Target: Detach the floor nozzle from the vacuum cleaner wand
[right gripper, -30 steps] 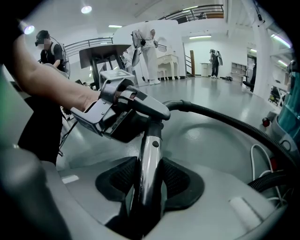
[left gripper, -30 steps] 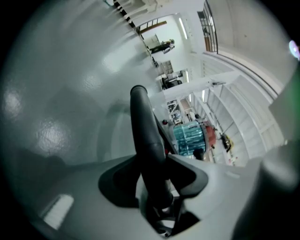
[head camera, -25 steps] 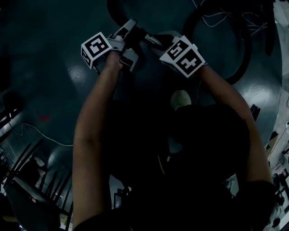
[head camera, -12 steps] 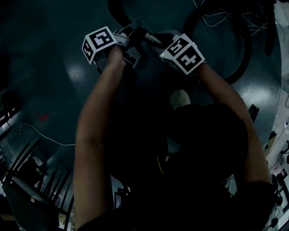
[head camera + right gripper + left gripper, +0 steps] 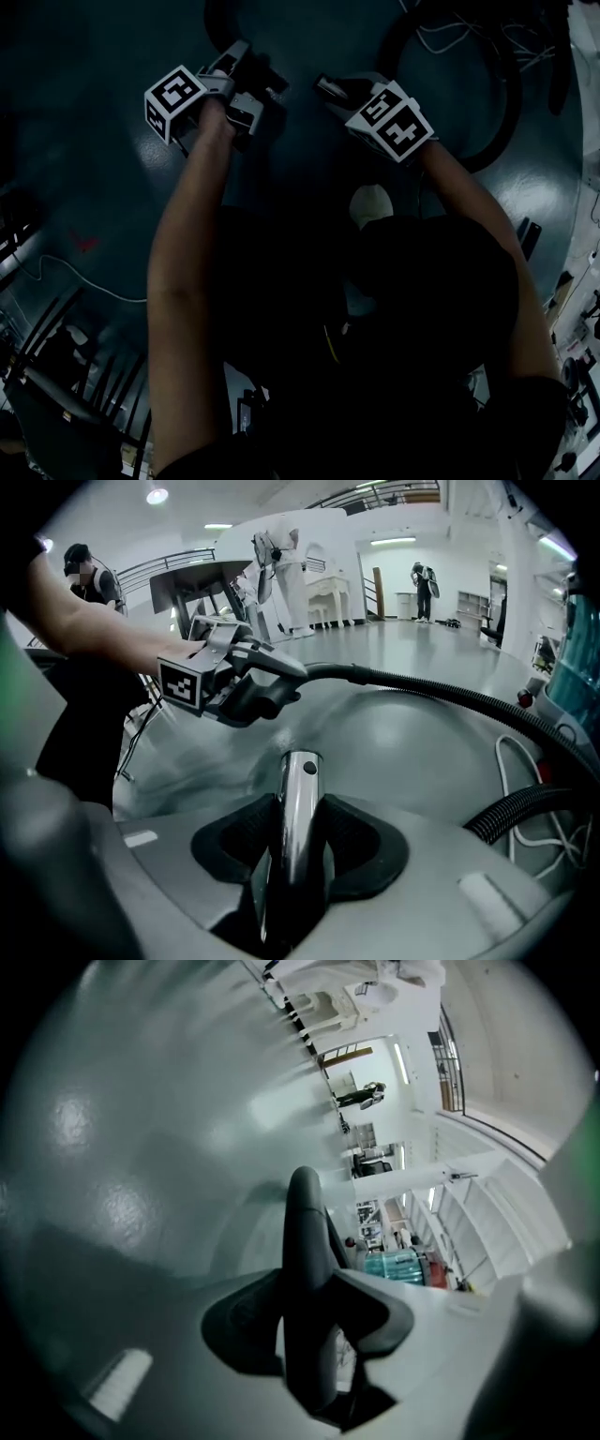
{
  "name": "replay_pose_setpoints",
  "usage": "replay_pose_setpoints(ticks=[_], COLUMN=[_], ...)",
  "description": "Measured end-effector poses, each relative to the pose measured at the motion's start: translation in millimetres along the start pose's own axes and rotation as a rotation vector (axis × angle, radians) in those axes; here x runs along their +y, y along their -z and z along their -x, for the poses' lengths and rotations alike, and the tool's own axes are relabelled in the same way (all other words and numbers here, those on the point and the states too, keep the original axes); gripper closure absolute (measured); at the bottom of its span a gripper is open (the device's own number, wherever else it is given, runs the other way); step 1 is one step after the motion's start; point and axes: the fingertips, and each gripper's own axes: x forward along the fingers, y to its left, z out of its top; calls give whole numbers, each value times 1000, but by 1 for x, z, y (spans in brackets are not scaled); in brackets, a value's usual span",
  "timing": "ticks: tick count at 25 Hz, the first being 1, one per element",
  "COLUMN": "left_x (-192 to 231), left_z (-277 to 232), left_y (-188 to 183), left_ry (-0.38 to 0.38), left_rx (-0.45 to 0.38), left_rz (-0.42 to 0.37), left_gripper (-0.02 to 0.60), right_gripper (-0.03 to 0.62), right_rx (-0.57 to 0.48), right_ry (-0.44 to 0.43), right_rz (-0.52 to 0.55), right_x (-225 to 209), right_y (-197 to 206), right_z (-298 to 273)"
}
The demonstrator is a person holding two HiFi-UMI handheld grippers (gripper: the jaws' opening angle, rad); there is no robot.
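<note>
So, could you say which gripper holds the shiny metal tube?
The right gripper, shut on the chrome wand; the left gripper has just been closing on a black part.

Hose handle (image 5: 267, 682) left of wand (image 5: 300, 803), apart

Open floor (image 5: 84, 141) lies left; a looped hose (image 5: 422, 684) (and cables (image 5: 497, 761)) crowds the right.

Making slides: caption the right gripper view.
Right gripper clamps a shiny chrome tube; left gripper, jaws just closing, grips a black plastic hose end.
</note>
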Motion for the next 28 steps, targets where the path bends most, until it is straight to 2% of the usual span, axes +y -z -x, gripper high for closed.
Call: replay_pose_setpoints(ticks=[2,8,16,20,24,26,28], left_x=[5,20,26,31,48,53,52], left_z=[-1,-2,-2,-1,7,10,10], left_y=[9,25,36,36,31,27,26], left_ry=[-5,-37,-72,-109,-238,-284,-284], left_rx=[30,129,174,192,185,179,188], left_rz=[19,3,-23,-74,-155,-208,-239], left_gripper=[433,431,425,417,414,383,360], right_gripper=[425,424,421,418,415,411,407], right_rx=[1,-7,-13,-12,2,12,21], right_ry=[-1,3,-18,-16,-8,4,17], right_rz=[2,-5,1,18,44,75,104], right_x=[-1,-7,-5,-6,-7,-8,-8], right_y=[-3,-7,-13,-16,-17,-17,-17], right_z=[-2,-6,-15,-18,-21,-23,-25])
